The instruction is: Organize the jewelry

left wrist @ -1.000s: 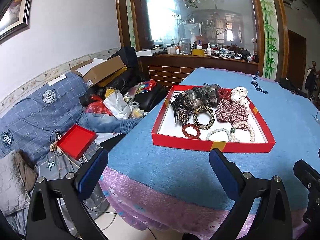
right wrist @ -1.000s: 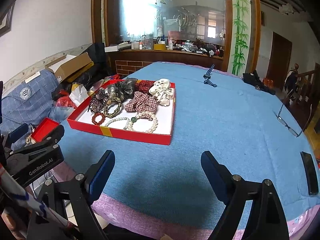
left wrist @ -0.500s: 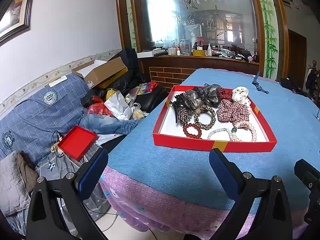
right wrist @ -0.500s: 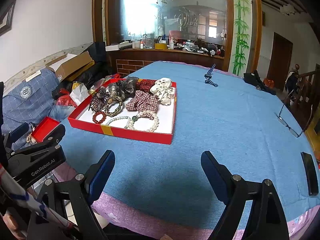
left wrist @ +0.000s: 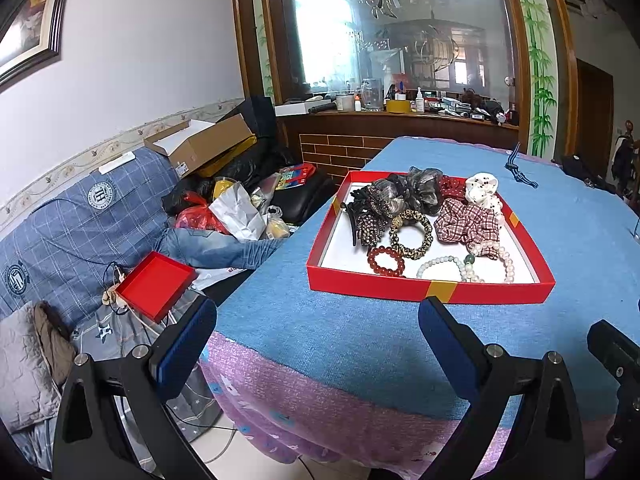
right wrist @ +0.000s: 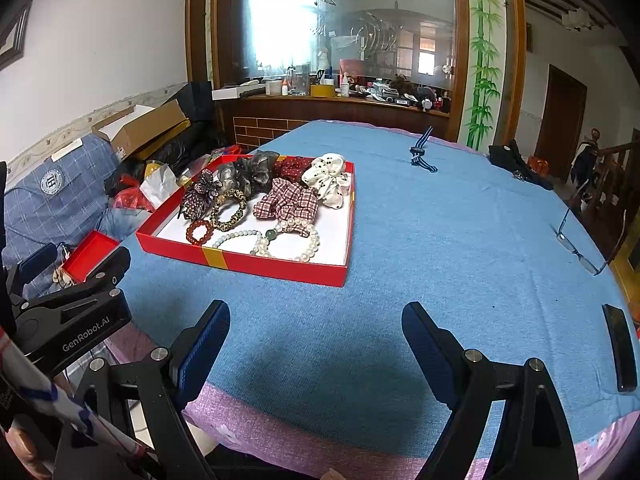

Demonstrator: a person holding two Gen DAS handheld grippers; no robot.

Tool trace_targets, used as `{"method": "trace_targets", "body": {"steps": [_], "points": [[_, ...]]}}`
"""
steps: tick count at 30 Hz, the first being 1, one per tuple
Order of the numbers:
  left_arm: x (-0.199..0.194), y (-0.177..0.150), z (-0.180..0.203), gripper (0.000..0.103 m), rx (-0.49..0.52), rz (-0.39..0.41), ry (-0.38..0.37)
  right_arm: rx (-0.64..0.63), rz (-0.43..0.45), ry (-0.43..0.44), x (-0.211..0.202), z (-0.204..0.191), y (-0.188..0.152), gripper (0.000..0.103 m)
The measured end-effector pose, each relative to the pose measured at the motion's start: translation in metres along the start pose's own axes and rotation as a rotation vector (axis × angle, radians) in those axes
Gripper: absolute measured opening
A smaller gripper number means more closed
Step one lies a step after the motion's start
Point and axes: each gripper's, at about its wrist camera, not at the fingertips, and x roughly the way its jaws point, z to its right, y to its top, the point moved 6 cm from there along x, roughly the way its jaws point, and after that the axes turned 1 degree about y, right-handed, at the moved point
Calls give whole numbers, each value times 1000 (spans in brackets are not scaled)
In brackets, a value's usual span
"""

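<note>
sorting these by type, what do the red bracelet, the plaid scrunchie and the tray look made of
Red bracelet: glossy round beads, maybe glass or stone.
Plaid scrunchie: soft woven fabric, gathered and matte.
Tray: looks like cardboard, thin red walls, white inside.

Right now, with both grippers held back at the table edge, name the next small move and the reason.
Probably ease the left gripper forward toward the near edge of the red tray. Both it and the right gripper are open and empty, short of the tray. The red bead bracelet lies nearest the near wall, apart from the scrunchies, so it looks the easiest first pick.
</note>
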Motion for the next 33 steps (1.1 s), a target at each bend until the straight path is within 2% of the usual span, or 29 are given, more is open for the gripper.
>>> {"method": "trace_targets", "body": {"steps": [33], "points": [[1,-2,-2,101,0,-1,3,0,-7,2,2,-2,-2,91]]}}
